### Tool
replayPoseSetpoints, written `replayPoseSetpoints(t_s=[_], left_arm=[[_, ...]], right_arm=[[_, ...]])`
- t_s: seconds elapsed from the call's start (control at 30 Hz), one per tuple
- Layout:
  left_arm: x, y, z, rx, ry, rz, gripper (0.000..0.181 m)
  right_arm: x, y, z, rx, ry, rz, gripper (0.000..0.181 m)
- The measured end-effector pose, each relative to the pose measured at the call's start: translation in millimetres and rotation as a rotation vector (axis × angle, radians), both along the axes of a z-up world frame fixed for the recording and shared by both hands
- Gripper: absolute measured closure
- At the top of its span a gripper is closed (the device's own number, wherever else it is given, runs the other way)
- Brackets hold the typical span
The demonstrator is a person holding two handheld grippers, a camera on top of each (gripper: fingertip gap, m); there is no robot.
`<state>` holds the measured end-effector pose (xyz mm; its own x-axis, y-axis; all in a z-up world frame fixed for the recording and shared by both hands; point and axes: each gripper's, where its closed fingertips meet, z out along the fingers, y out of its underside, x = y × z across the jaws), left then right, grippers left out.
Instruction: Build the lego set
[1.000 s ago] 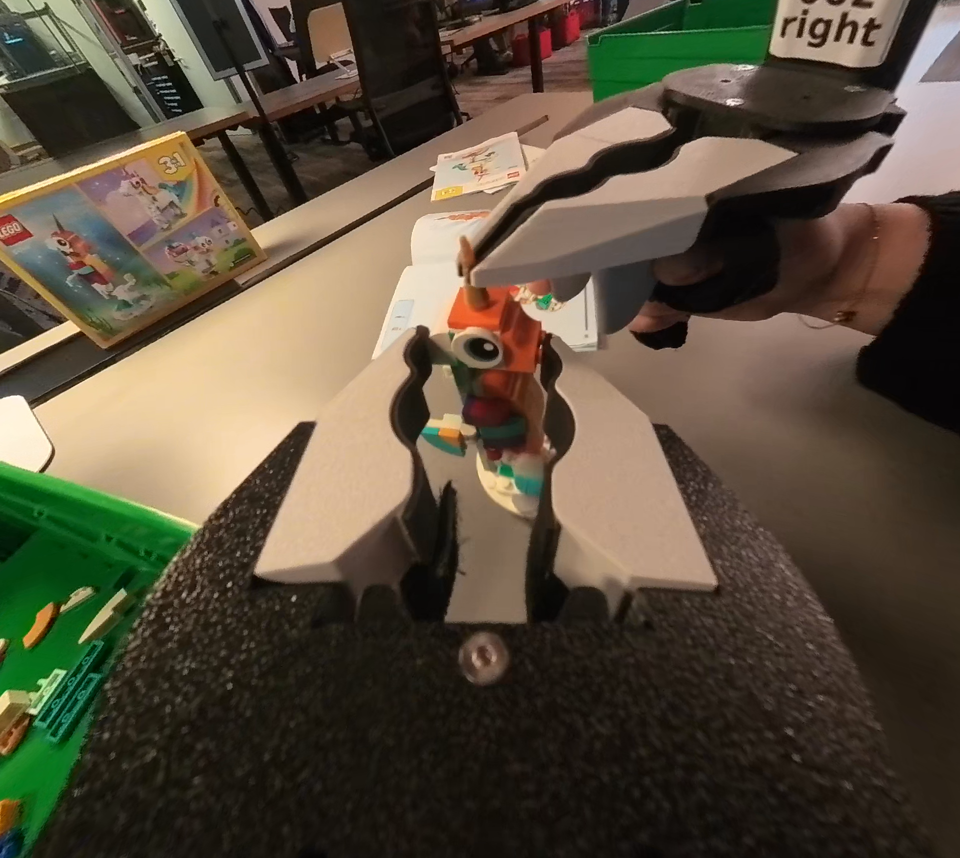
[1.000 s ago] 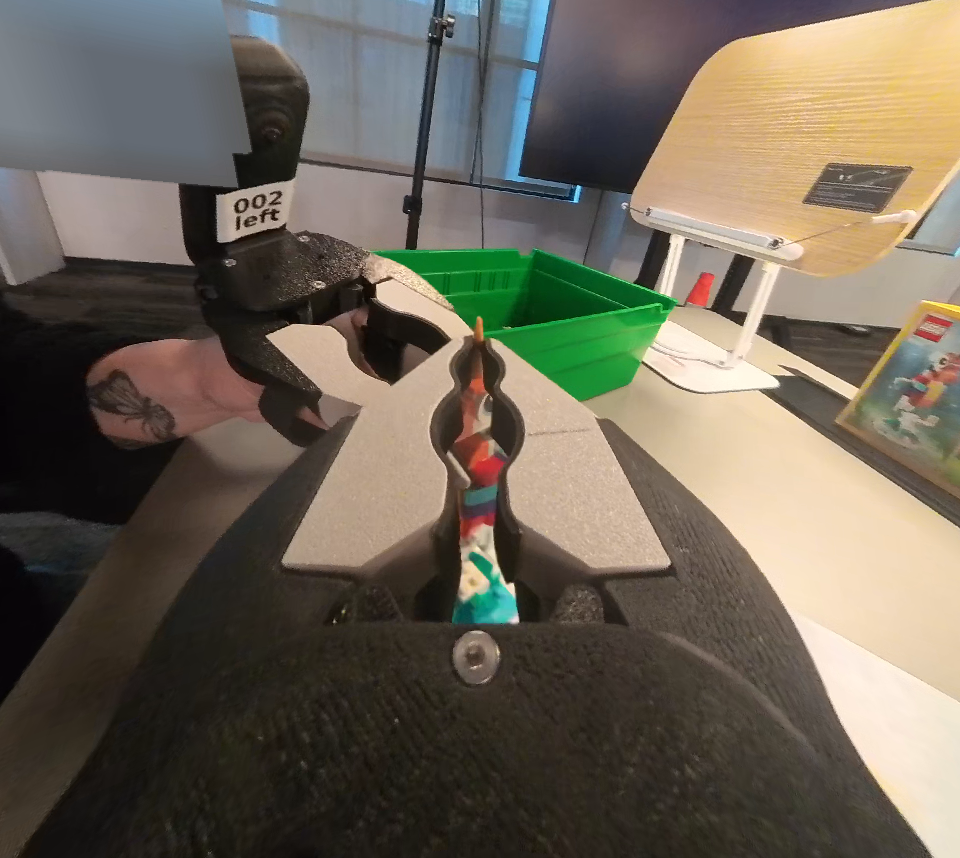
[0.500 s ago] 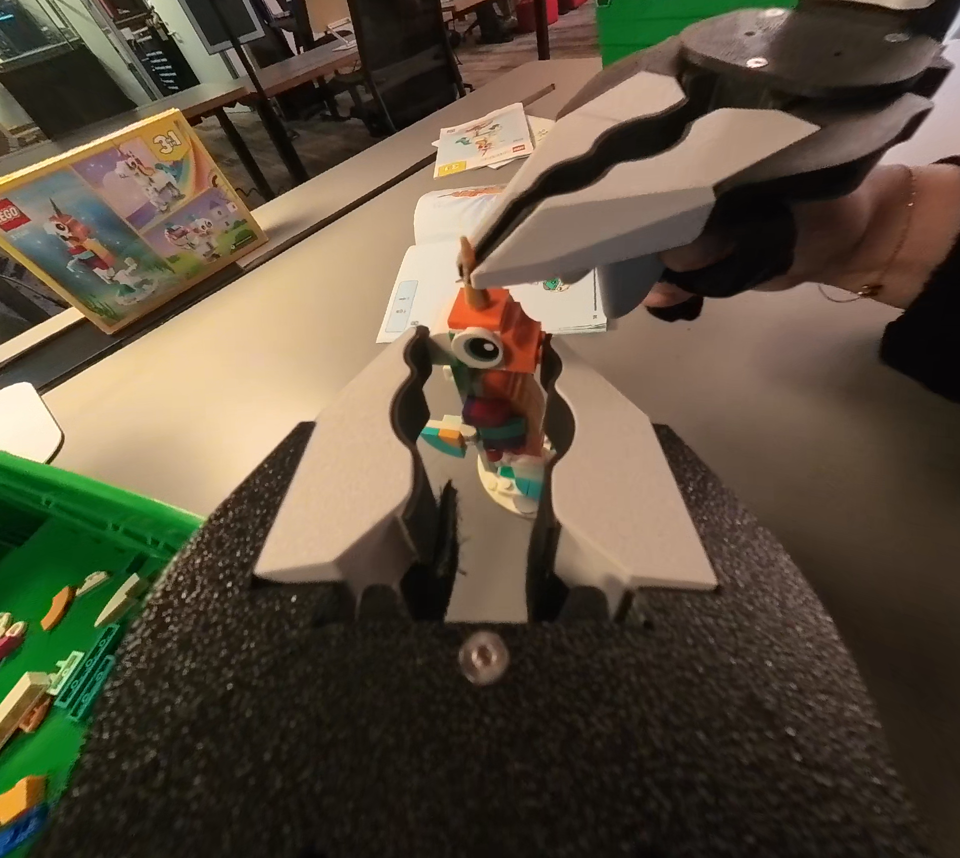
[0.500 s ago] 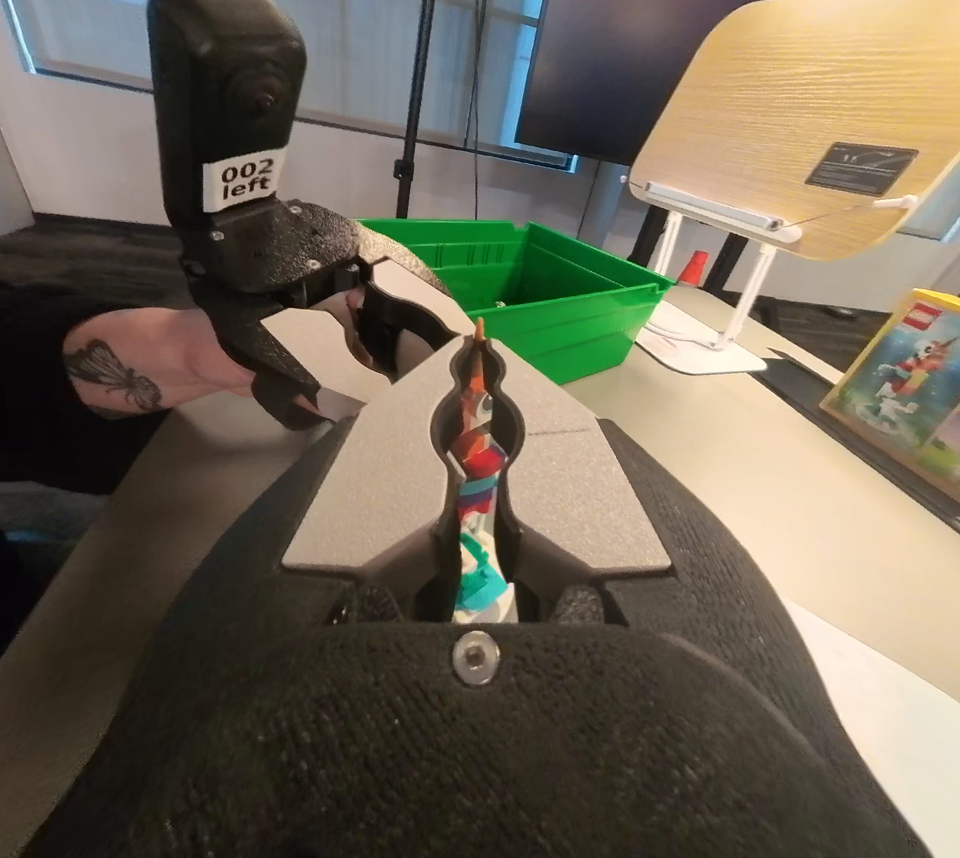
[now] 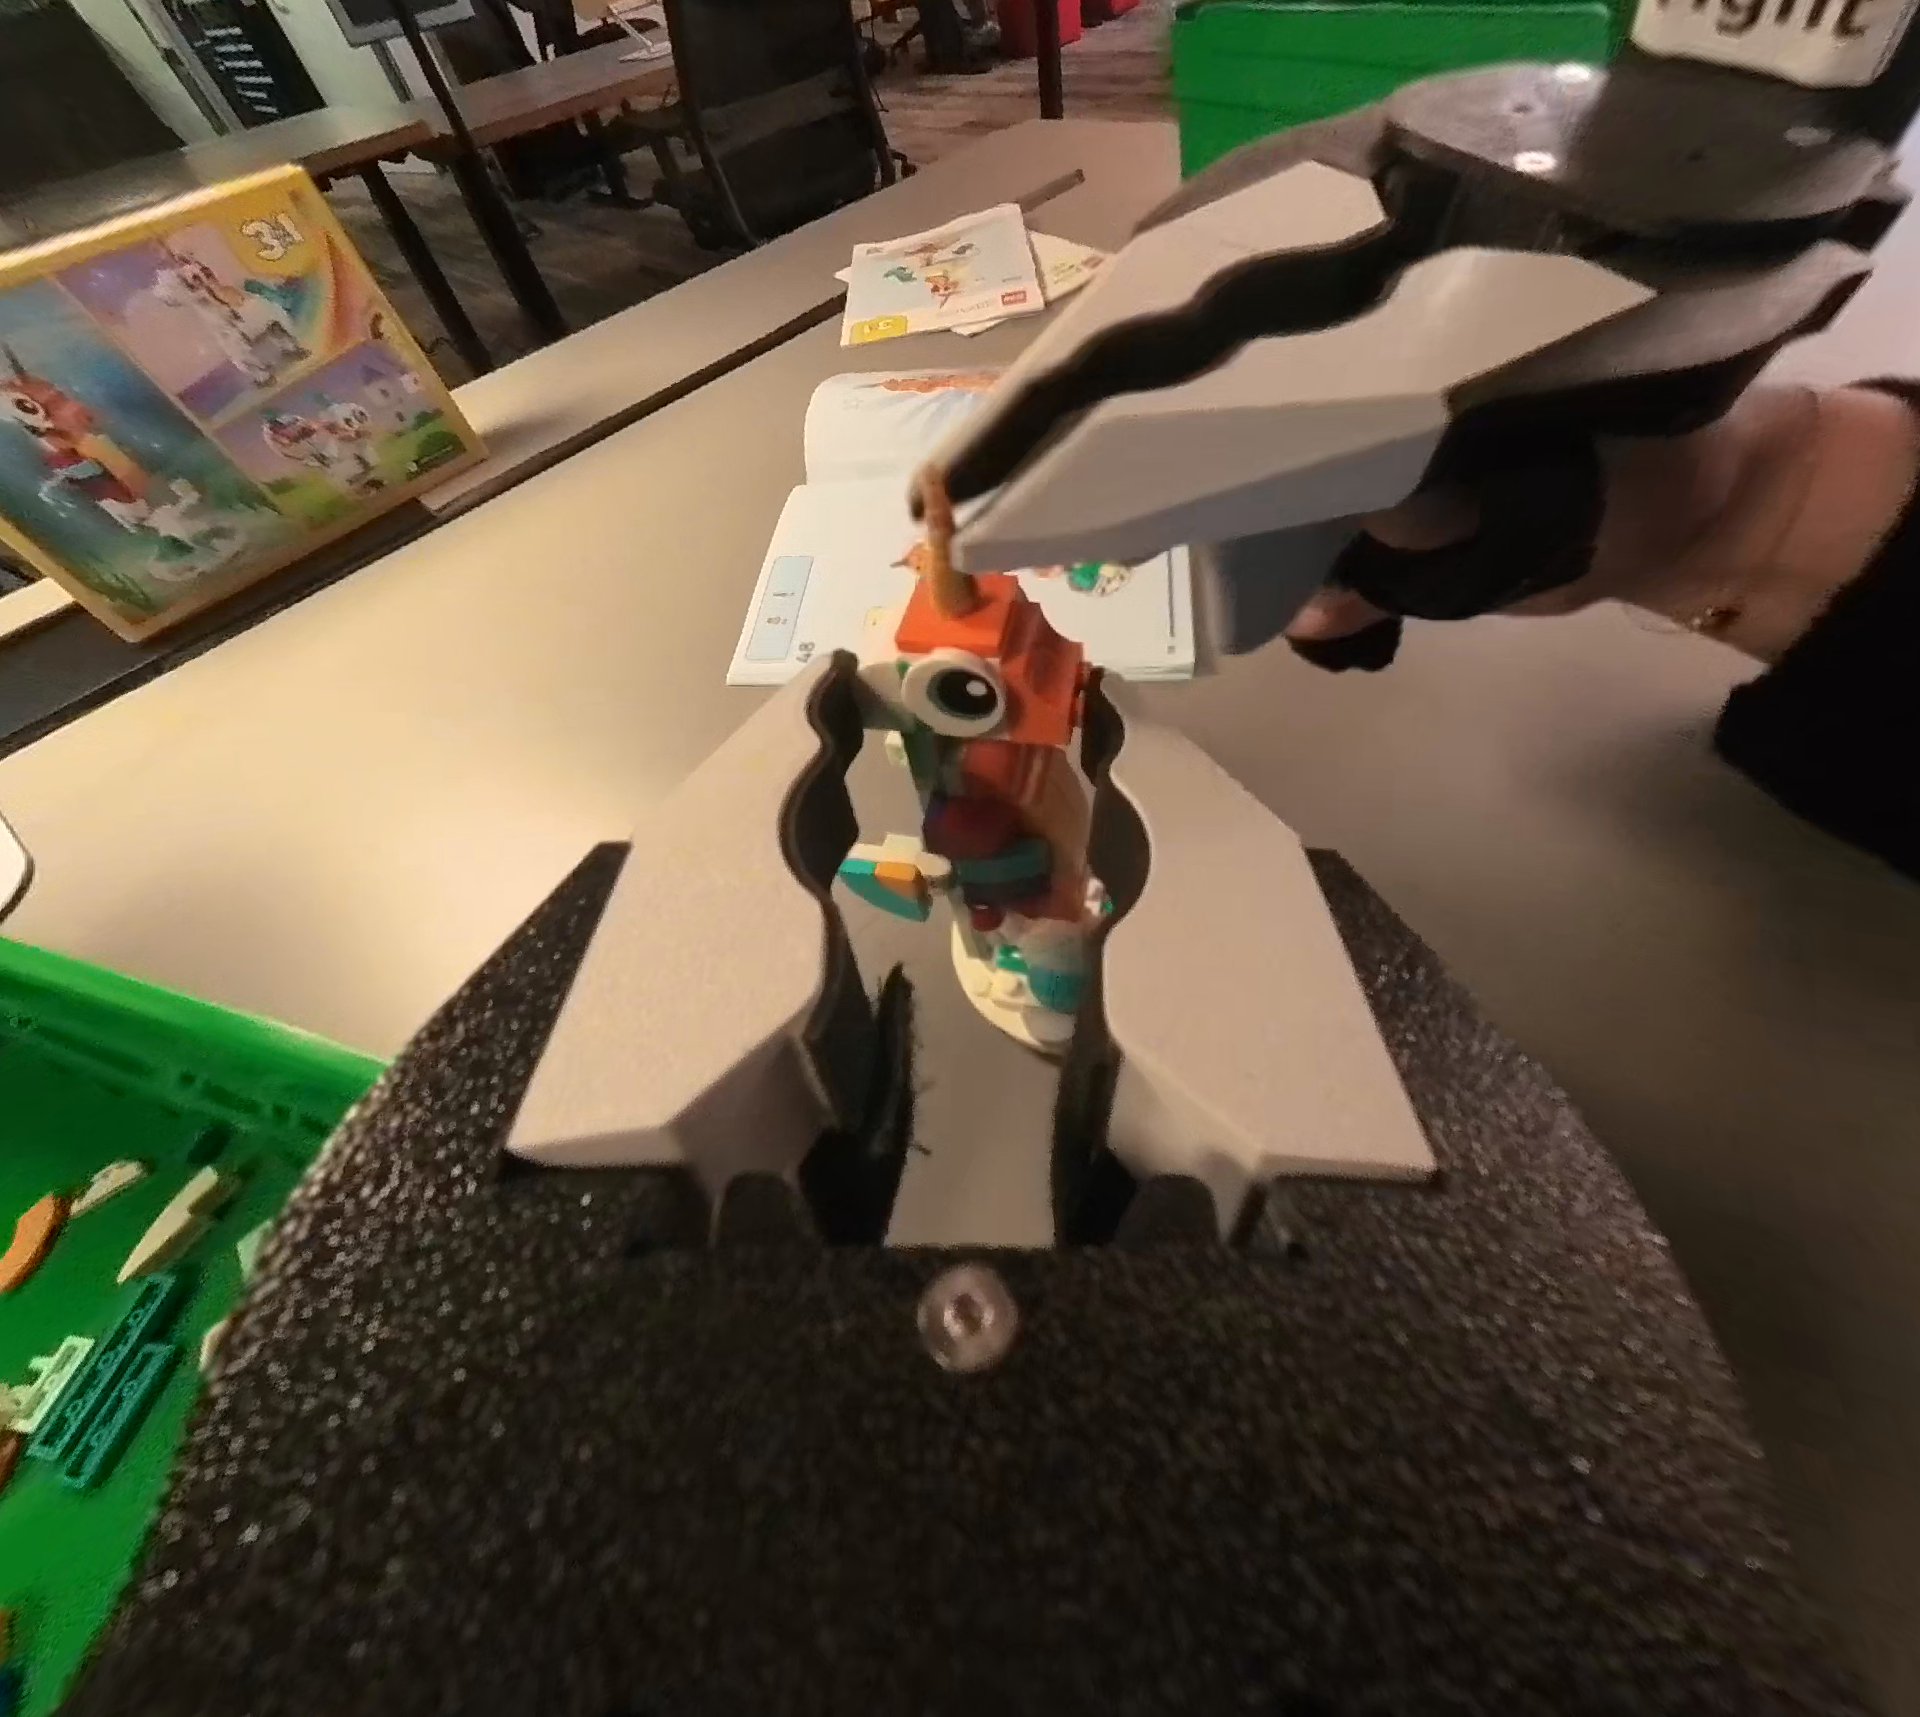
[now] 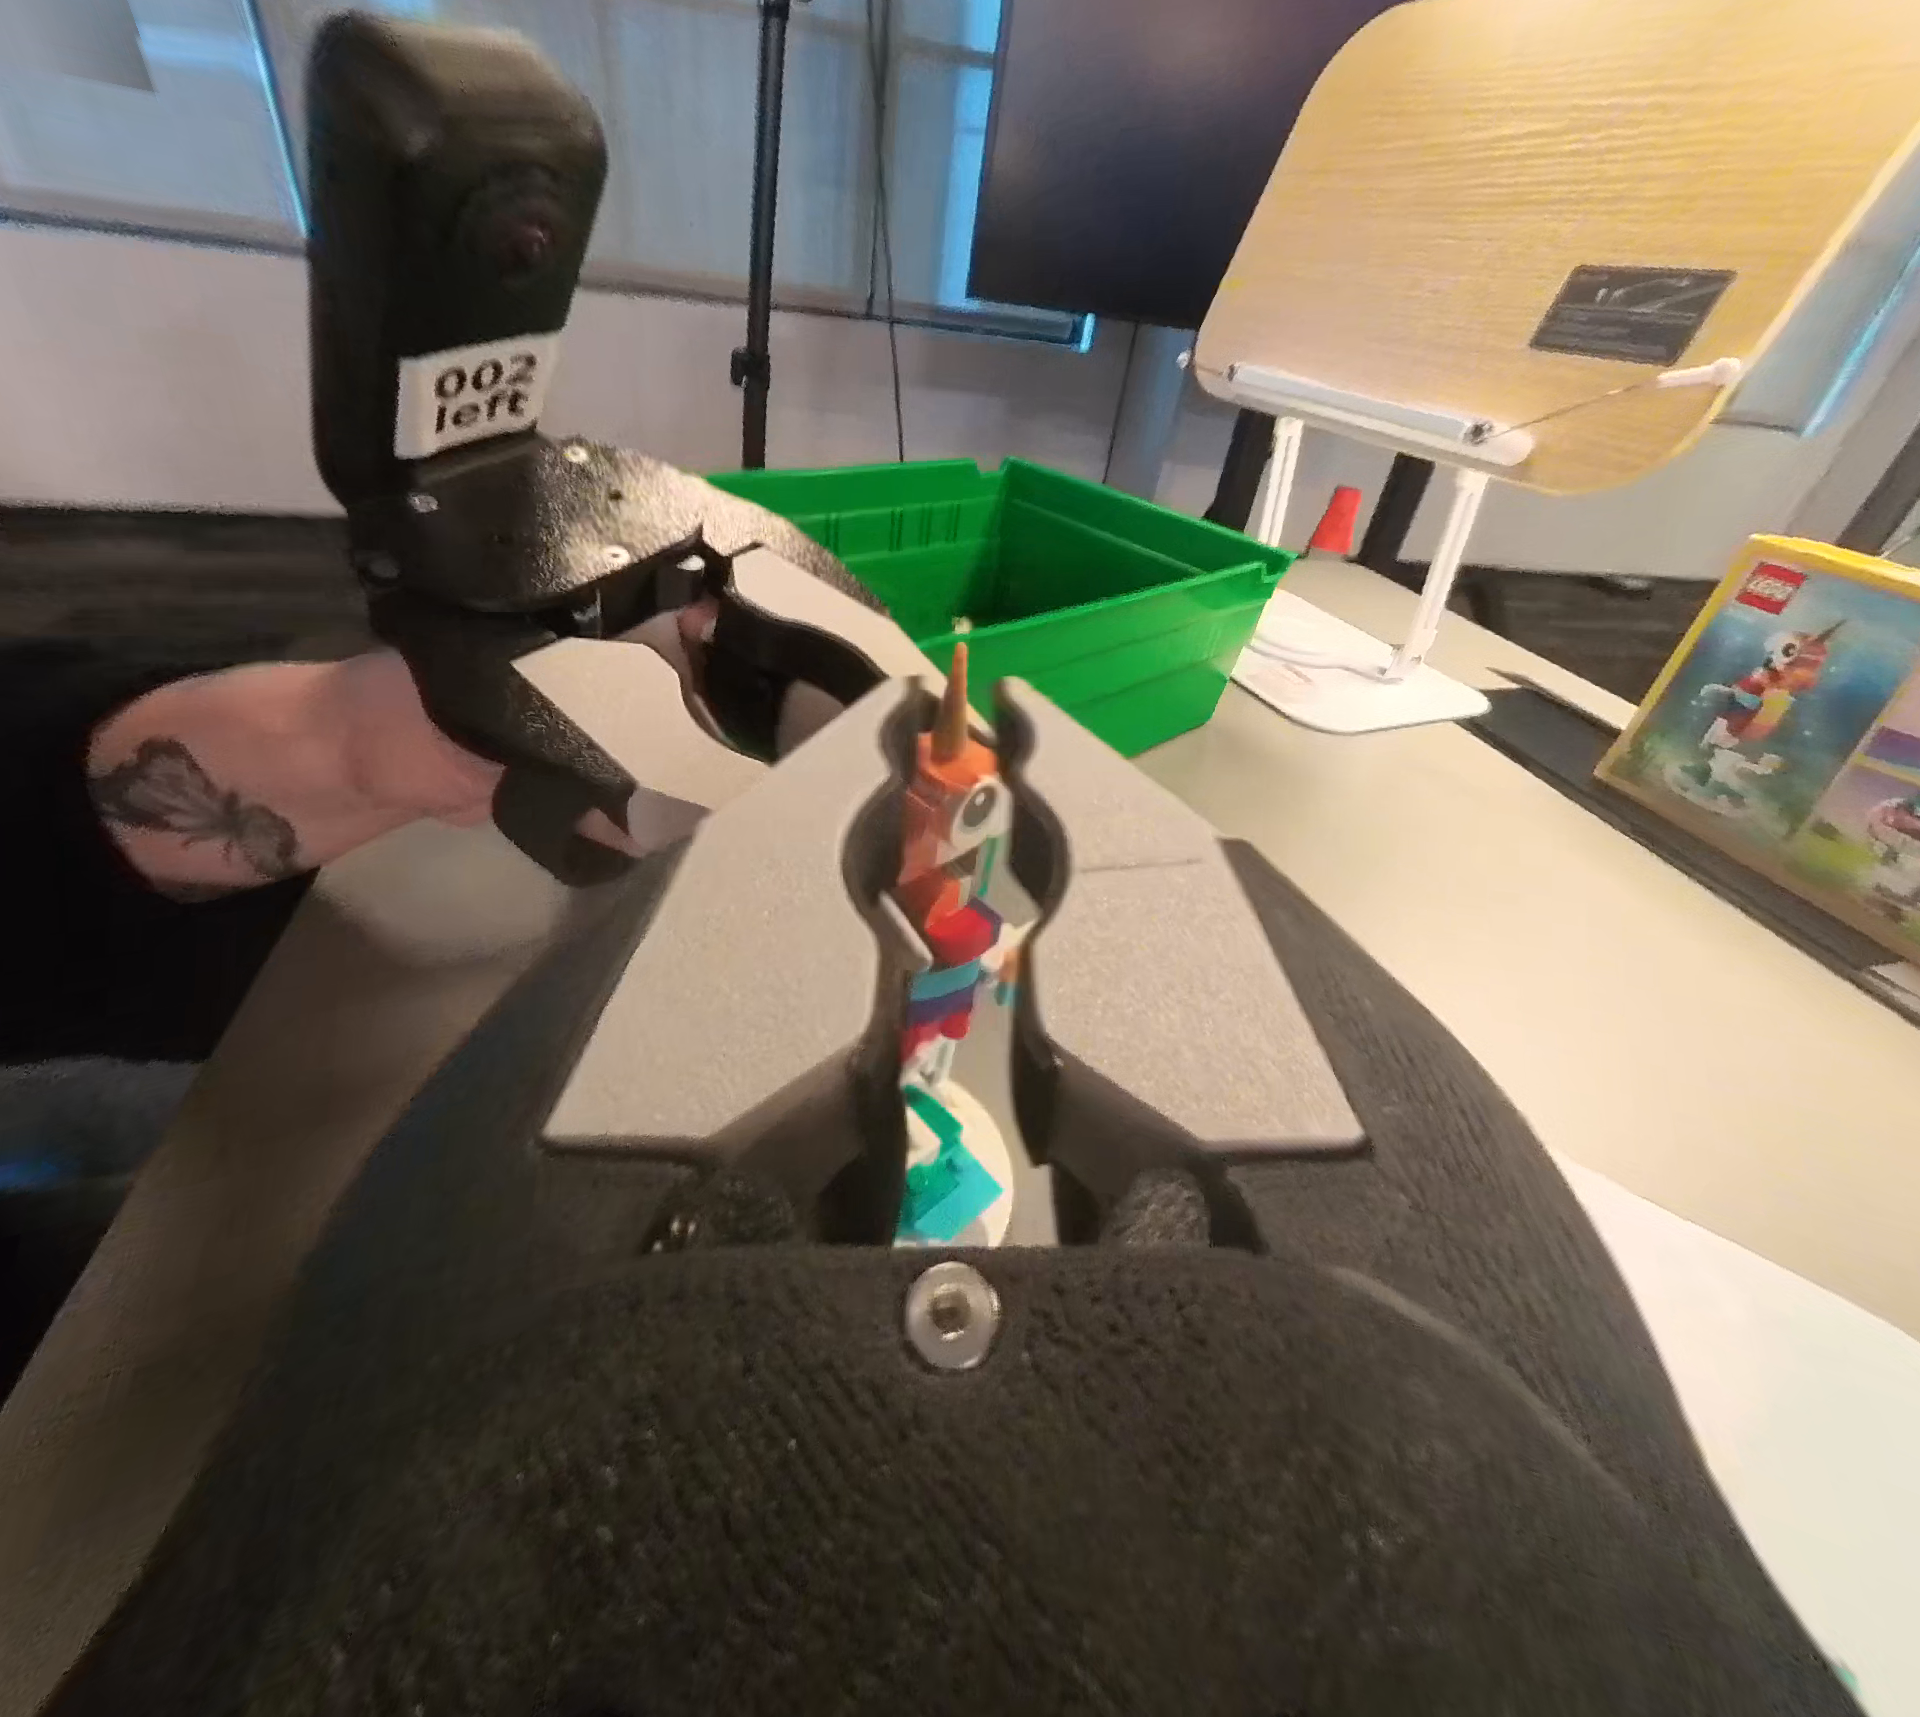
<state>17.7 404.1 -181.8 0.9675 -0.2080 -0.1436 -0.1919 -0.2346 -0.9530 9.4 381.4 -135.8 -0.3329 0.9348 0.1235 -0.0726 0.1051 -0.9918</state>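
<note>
Here the step in hand looks like seating the small tan cone-shaped horn [image 5: 943,566] on the head of the orange, teal and white brick-built unicorn figure [image 5: 987,794]. To do it well, I judge the push should run straight down the horn's axis while the other tool braces the figure, since a sideways nudge could snap the head off its neck.

The left gripper [image 5: 961,706] grasps the figure: its grey fingers [image 5: 717,888] stand on either side of the head and body, and the right finger presses the orange side. The figure stands upright, its white round base seeming to rest on the grey table [image 5: 416,691], well in from the edges and just before the open instruction booklet [image 5: 842,545].

The right gripper [image 6: 954,701] comes from above. In its own view the tips [image 6: 1023,701] are slightly parted on either side of the horn, whose point pokes up between them. Whether they pinch it or have let go I cannot tell; the left view suggests contact only.

The green plastic bin [image 5: 156,1148] of loose pieces sits at the near left.
</note>
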Motion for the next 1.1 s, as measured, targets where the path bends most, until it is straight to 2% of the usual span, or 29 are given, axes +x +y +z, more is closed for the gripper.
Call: replayPoseSetpoints(t_s=[0.07, 0.13, 0.27, 0.47, 0.53, 0.63, 0.8, 0.97, 1.1], left_arm=[[-5.9, 0.4, 4.6, 0.001, -0.016, 0.005, 0.142], [-11.6, 0.5, 10.8, 0.004, -0.056, -0.002, 0.142], [-7.0, -2.4, 28.9, -0.002, -0.210, -0.114, 0.141], [13.6, -24.8, 81.6, 0.003, -0.580, -0.457, 0.141], [15.9, -31.2, 93.9, -0.019, -0.676, -0.543, 0.141], [20.2, -36.5, 102.7, -0.043, -0.707, -0.619, 0.141], [36.3, -41.3, 111.7, -0.099, -0.759, -0.742, 0.141], [52.0, -42.8, 111.9, -0.152, -0.730, -0.810, 0.141], [62.2, -45.7, 114.0, -0.165, -0.697, -0.855, 0.141]], right_arm=[[5.0, 4.6, 12.8, -0.042, 0.066, -0.013, 0.150], [13.2, 10.9, 25.6, -0.053, 0.129, -0.021, 0.151], [30.3, 23.9, 44.0, 0.005, 0.261, -0.086, 0.148], [64.6, 45.6, 76.7, 0.052, 0.476, -0.199, 0.149], [70.2, 45.6, 78.6, 0.076, 0.476, -0.189, 0.148], [73.0, 34.4, 74.5, 0.205, 0.432, -0.145, 0.142], [70.2, 7.4, 67.7, 0.454, 0.298, -0.013, 0.118], [69.8, -20.4, 78.3, 0.654, 0.195, 0.133, 0.086], [65.9, -30.1, 78.3, 0.838, 0.127, 0.177, 0.081]])
